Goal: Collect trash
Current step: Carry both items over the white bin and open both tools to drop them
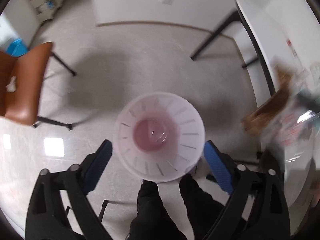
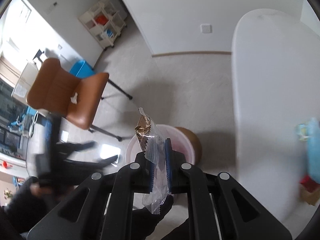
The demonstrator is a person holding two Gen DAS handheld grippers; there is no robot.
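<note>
A white trash bin (image 1: 159, 136) with a pink bottom stands on the floor. My left gripper (image 1: 158, 150) is above it, jaws wide apart on either side of the rim, holding nothing. My right gripper (image 2: 160, 160) is shut on a clear plastic wrapper with a gold printed end (image 2: 149, 138), held over the bin (image 2: 180, 138). That wrapper shows blurred at the right edge of the left wrist view (image 1: 266, 108). A crumpled white tissue (image 2: 74, 98) lies on the brown chair seat (image 2: 66, 92).
A white table (image 2: 266, 100) stands to the right with blurred blue and red items (image 2: 311, 150) on it. The brown chair (image 1: 24, 80) stands to the left on dark legs. A white shelf cart (image 2: 104, 23) and a blue bin (image 2: 82, 69) stand by the far wall.
</note>
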